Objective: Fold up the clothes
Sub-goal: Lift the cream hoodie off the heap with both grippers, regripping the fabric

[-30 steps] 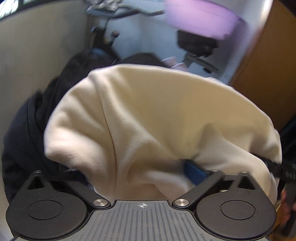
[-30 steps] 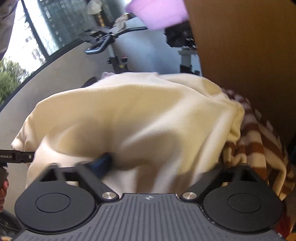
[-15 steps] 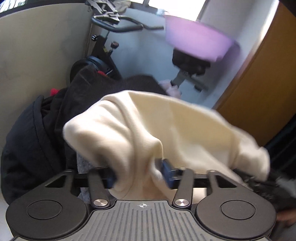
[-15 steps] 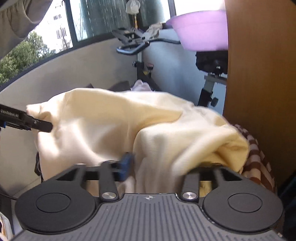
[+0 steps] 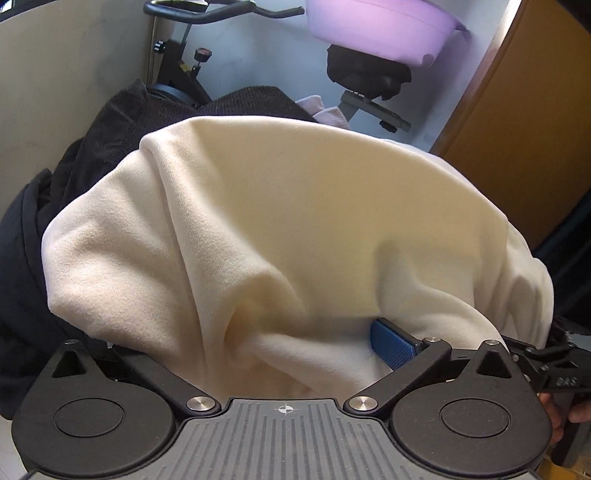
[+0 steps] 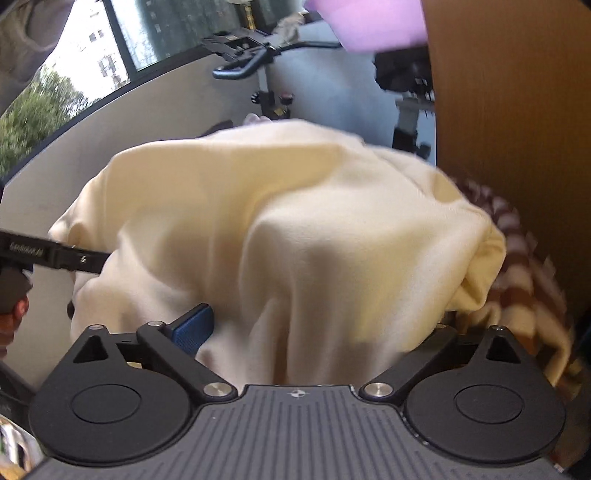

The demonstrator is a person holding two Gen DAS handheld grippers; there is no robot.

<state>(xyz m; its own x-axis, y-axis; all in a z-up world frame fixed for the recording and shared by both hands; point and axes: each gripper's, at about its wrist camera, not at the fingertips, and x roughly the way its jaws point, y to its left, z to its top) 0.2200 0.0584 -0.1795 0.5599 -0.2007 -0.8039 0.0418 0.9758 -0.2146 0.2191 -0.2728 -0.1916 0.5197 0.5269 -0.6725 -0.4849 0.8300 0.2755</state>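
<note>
A cream fleece garment [image 5: 295, 229] fills the left wrist view and drapes over my left gripper [image 5: 288, 347]. Its jaws stand wide apart; only the right blue pad [image 5: 391, 343] shows, the other finger is under the cloth. The same cream garment [image 6: 295, 236] covers my right gripper [image 6: 306, 332], also spread wide, with one blue pad [image 6: 194, 326] showing at the left. The left gripper's arm [image 6: 55, 254] reaches into the cloth's left edge in the right wrist view.
A pile of black clothes [image 5: 74, 184] lies to the left behind the garment. A brown-and-cream striped cloth [image 6: 524, 288] lies at the right. An exercise bike [image 5: 184, 66], a purple basin [image 5: 376, 26] and a wooden panel [image 6: 509, 110] stand behind.
Half a second ago both grippers were narrow and pinching the cream garment; now both are spread wide and the cloth lies bulged over them, closer to the cameras.
</note>
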